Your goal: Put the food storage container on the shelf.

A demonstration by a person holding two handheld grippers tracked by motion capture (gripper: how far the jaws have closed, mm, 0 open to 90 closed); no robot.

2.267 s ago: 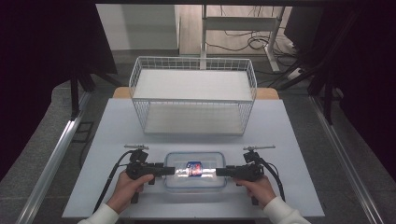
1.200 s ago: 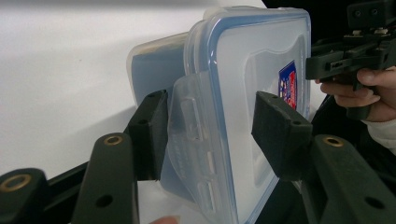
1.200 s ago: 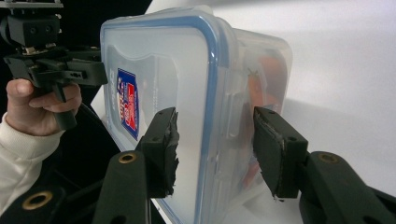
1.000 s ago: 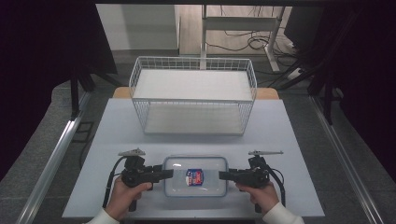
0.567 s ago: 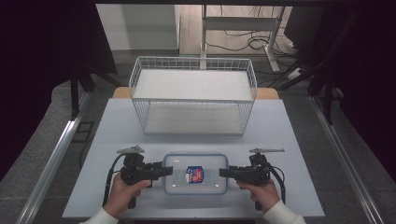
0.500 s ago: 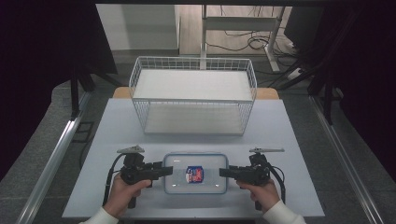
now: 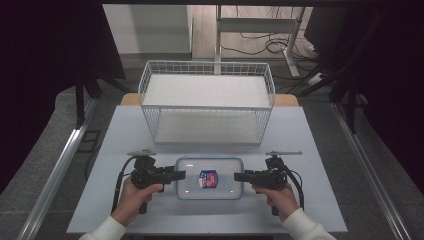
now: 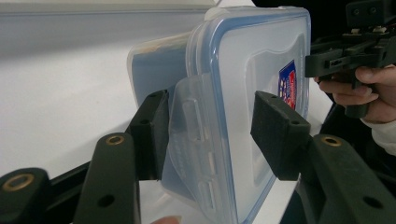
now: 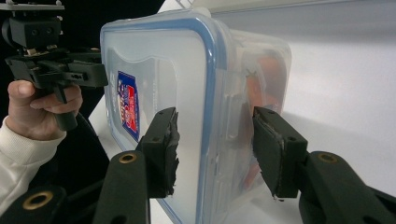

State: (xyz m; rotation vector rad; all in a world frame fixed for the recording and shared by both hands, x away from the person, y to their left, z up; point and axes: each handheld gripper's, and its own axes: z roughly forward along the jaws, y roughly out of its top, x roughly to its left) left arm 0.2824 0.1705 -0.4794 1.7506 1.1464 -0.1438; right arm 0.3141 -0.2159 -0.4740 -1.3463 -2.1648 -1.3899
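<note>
A clear plastic container (image 7: 225, 176) with a blue-rimmed lid and a red-and-blue label (image 7: 208, 179) lies on the white table (image 7: 310, 145) near its front edge. My left gripper (image 7: 181, 174) is at the container's left end. In the left gripper view the left gripper (image 8: 210, 102) is shut on the container (image 8: 243, 60), with one jaw against the loose latch flap (image 8: 191, 140) and the other over the lid. My right gripper (image 7: 238, 176) is at the right end. In the right gripper view the right gripper (image 9: 215, 114) straddles the container (image 9: 177, 70), with small gaps on both sides.
A white wire basket (image 7: 207, 100) stands across the back half of the table, just beyond the container. Metal rails (image 7: 60, 170) run along both sides of the table. A desk frame with cables (image 7: 260, 30) stands on the floor behind.
Since the oldest frame both grippers have drawn back from the middle of the lid to the container's two ends. Over the last second hands and container have stayed put.
</note>
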